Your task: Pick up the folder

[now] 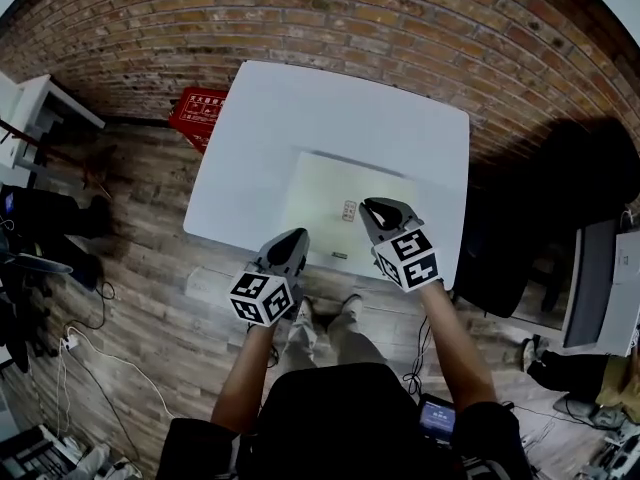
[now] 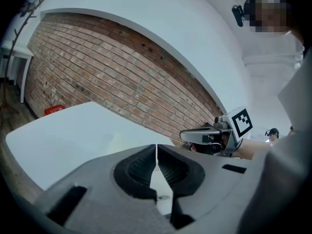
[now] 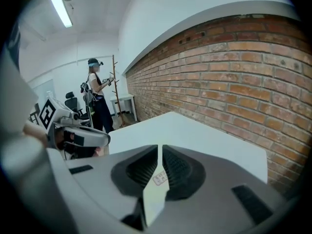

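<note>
A pale folder (image 1: 318, 196) lies flat on the white table (image 1: 300, 108).

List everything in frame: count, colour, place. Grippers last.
table: 1, white, centre, by the wall
folder: 1, pale yellow-green, flat on the table's near half
label: 1, small, near the folder's middle
crate: 1, red, beside the table's far left corner
brick wall: 1, red-brown, behind the table
floor: 1, brown wood planks
cables: several, white and dark, on the floor at left
other person: 1, dark clothes, standing far off in the right gripper view
left gripper: 1, grey, shut, empty, at the table's near edge
right gripper: 1, grey, shut, empty, above the folder's right part
</note>
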A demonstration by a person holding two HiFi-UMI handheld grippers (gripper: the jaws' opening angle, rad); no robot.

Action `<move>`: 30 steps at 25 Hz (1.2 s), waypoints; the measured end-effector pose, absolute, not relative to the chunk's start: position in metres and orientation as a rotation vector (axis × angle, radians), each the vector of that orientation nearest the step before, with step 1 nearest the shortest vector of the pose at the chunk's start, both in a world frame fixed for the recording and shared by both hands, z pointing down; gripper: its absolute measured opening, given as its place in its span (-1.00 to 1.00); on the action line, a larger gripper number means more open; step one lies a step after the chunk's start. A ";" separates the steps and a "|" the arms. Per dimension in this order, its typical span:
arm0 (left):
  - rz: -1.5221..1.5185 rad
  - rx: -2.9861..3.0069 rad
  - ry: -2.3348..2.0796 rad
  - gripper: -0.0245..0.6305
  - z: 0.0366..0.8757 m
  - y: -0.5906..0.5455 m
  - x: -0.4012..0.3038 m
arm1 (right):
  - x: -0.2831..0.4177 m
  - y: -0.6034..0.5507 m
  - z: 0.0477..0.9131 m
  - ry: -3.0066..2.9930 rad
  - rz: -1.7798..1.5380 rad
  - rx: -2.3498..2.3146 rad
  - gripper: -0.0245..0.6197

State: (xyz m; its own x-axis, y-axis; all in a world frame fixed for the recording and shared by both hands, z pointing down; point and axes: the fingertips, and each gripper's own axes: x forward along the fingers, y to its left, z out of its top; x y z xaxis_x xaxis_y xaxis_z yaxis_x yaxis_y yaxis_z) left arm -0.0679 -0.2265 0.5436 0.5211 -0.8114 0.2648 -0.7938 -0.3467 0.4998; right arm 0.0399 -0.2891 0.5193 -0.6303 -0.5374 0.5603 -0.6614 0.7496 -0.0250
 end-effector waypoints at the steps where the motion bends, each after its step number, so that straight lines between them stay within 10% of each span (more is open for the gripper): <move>1: -0.036 2.163 -1.300 -0.86 0.551 -0.222 -0.069 | 0.039 -0.288 0.525 -2.403 0.305 0.879 -0.83; 11: -0.008 2.036 -1.282 -0.86 0.605 -0.172 -0.067 | 0.041 -0.267 0.588 -2.258 0.292 0.714 -0.81; 30: 0.034 2.002 -1.254 -0.86 0.642 -0.145 -0.053 | 0.042 -0.265 0.653 -2.101 0.312 0.536 -0.12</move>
